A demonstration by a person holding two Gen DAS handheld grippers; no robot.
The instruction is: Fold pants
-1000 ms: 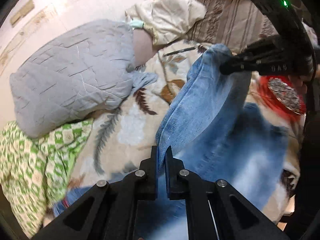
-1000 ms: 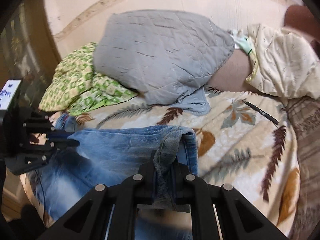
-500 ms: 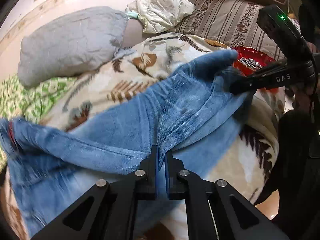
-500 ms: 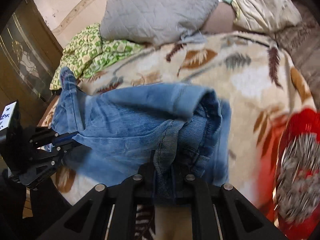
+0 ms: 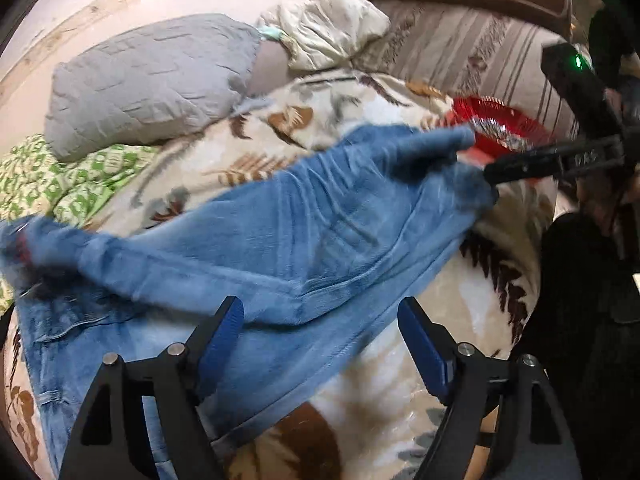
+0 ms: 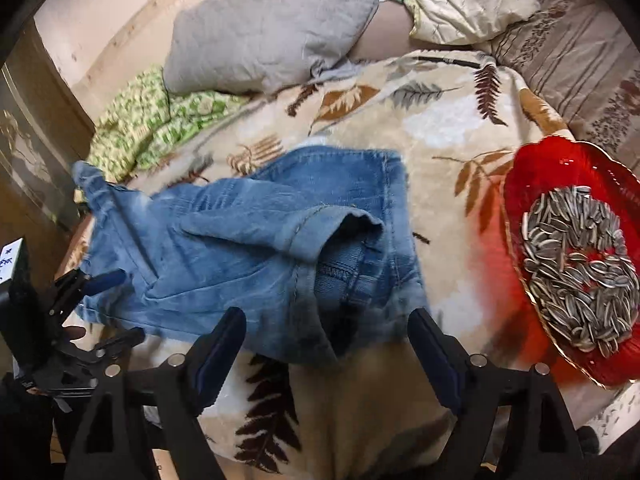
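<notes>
Faded blue denim pants folded over on cream leaf-print fleece blanket, long axis running left to right, hem cuffs toward red plastic dish of sunflower seeds. Left gripper spread wide, released above the denim. Right gripper likewise spread, grasping nothing.

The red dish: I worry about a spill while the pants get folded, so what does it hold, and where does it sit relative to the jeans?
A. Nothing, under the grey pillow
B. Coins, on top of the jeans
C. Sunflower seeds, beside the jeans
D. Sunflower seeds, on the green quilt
C: the red dish holds striped sunflower seeds and sits on the leaf-print blanket beside the jeans.
</notes>
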